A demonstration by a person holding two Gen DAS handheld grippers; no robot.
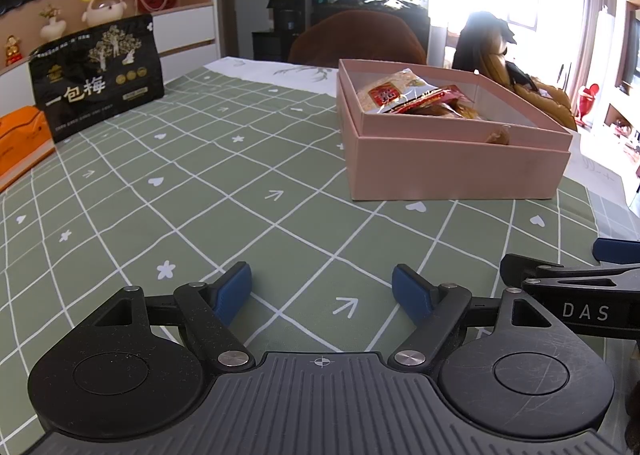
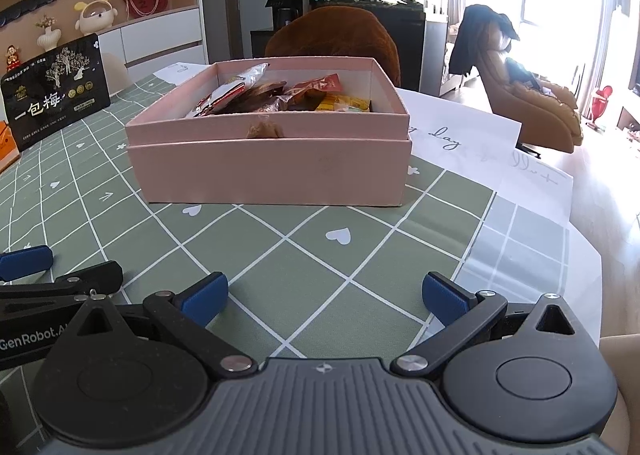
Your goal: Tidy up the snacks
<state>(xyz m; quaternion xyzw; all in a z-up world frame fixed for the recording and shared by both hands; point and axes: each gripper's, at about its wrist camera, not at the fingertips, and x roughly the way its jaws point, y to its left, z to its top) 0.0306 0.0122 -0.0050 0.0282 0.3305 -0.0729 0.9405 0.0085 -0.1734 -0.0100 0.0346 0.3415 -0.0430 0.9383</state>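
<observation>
Both grippers rest low over the green cloth, empty, with the snacks already in the pink box.

The left gripper [image 1: 322,293] has its blue pads spread wide with nothing between them; the right gripper [image 2: 325,297] is likewise released and holds nothing. They sit side by side at the near edge of the table, each showing at the edge of the other's view. The box [image 2: 268,167] stands further off on the cloth [image 1: 248,211], well apart from both grippers, its lid off. The snacks [image 2: 280,95] lie piled inside it, wrapped packets in red, white, brown and yellow. At the far left a black bag [image 1: 98,75] stands upright, with an orange box [image 1: 22,139] just beside it.
</observation>
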